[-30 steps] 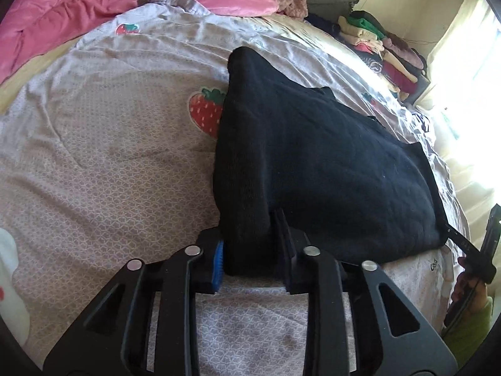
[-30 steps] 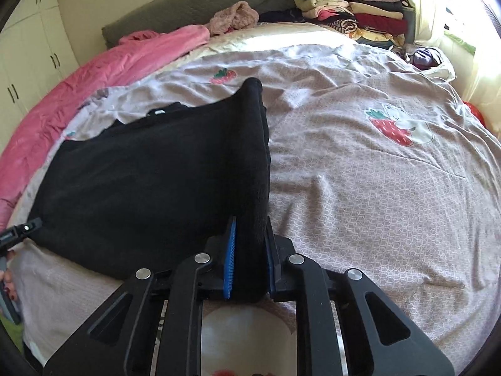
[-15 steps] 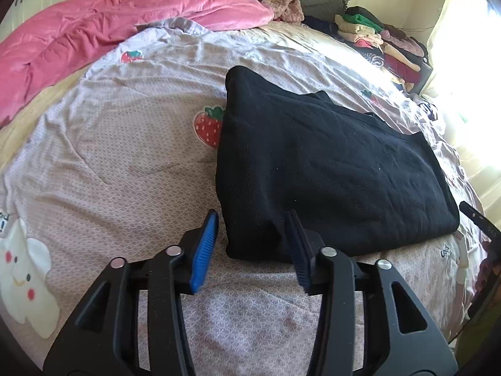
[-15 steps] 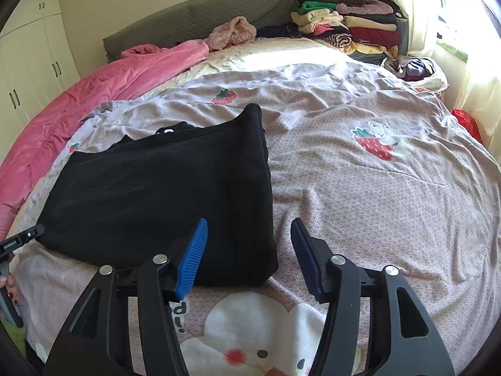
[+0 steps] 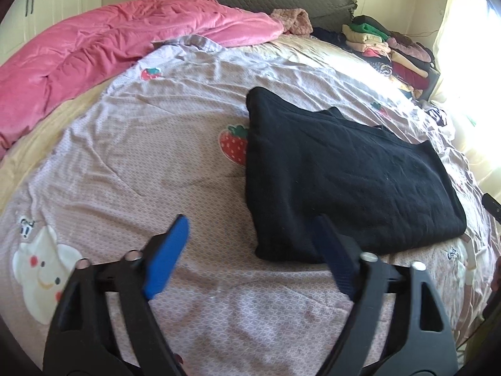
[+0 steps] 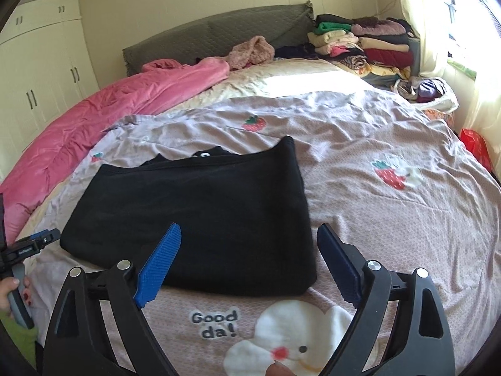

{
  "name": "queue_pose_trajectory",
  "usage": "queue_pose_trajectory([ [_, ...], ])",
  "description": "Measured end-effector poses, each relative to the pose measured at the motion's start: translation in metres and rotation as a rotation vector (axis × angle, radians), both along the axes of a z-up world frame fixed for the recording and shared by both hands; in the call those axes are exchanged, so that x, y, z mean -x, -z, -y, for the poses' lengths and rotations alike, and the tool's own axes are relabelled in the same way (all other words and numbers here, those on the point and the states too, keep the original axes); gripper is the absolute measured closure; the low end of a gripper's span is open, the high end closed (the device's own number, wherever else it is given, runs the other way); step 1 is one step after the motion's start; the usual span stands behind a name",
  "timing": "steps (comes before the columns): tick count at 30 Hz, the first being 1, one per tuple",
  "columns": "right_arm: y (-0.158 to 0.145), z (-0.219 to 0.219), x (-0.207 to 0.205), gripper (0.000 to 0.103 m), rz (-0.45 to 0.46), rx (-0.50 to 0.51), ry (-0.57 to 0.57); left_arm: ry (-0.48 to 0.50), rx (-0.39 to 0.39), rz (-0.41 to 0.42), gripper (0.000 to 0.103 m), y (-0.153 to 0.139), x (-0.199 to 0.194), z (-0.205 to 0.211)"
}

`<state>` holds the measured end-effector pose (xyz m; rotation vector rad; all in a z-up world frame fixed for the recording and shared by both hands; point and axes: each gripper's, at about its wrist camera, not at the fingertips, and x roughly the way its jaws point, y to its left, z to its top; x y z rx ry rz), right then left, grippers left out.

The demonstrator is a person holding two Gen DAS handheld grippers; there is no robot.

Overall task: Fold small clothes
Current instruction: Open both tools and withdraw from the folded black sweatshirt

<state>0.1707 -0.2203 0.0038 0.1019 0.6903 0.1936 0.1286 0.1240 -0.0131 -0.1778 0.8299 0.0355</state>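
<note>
Right wrist view: black sweater [image 6: 200,219] lies folded on the bed [image 6: 391,219]; right gripper [image 6: 249,247] and left gripper [image 5: 250,238] both gape empty. Next fold: grip both near corners evenly.

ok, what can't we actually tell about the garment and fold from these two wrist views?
- Folded black knit garment: its type. Layers cover sleeves; only a neckline peeks out at the far edge in the right wrist view.
- Underside and number of folds: hidden by the top layer, both views.
- Near edge: partly behind the left gripper fingers in the left wrist view.
- Stacked folded clothes by the headboard: too small to tell apart.
</note>
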Motion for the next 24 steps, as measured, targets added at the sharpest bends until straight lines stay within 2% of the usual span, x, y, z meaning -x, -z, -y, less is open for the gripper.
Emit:
queue_pose_trajectory([
  [2, -0.005, -0.011, 0.001, 0.015, 0.013, 0.009, -0.026, -0.005, -0.007, 0.006, 0.024, -0.002, 0.000, -0.002],
  [4, -0.009, -0.022, 0.001, 0.015, 0.019, 0.014, -0.055, -0.016, -0.015, 0.009, 0.017, -0.003, 0.000, -0.005],
  [10, -0.020, -0.068, -0.004, 0.015, 0.042, 0.027, -0.162, -0.036, -0.052, -0.008, 0.017, -0.008, -0.009, -0.016],
  [13, -0.024, -0.091, -0.006, 0.015, 0.051, 0.035, -0.217, -0.051, -0.075, -0.009, 0.009, -0.013, -0.014, -0.020],
  [18, -0.031, -0.134, -0.013, 0.015, 0.070, 0.052, -0.314, -0.047, -0.079, -0.013, 0.009, -0.022, -0.027, -0.022],
  [24, -0.033, -0.176, -0.021, 0.015, 0.076, 0.074, -0.409, -0.030, -0.127, -0.010, 0.009, -0.035, -0.048, -0.017],
])
